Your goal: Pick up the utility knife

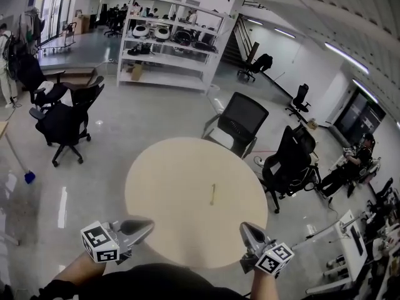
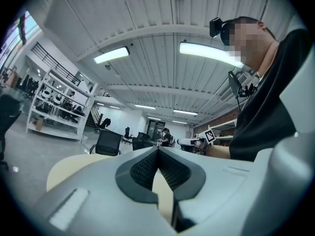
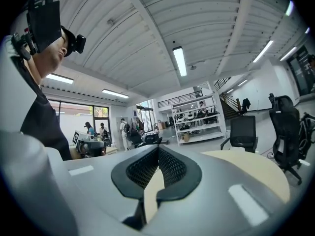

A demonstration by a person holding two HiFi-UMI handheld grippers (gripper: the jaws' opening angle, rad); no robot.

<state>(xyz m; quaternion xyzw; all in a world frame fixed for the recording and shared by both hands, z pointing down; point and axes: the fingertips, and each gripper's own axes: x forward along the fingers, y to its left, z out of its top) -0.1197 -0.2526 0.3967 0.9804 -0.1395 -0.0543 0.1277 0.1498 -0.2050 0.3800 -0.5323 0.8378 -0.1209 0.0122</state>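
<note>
Closed and empty, your left gripper (image 1: 149,224) and right gripper (image 1: 244,228) hover near; open one and straddle the far utility knife (image 1: 212,194) crosswise.

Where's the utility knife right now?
In the head view, the utility knife lies near the middle of the round table, ahead of the left claw and right claw at its near edge, untouched by either.
</note>
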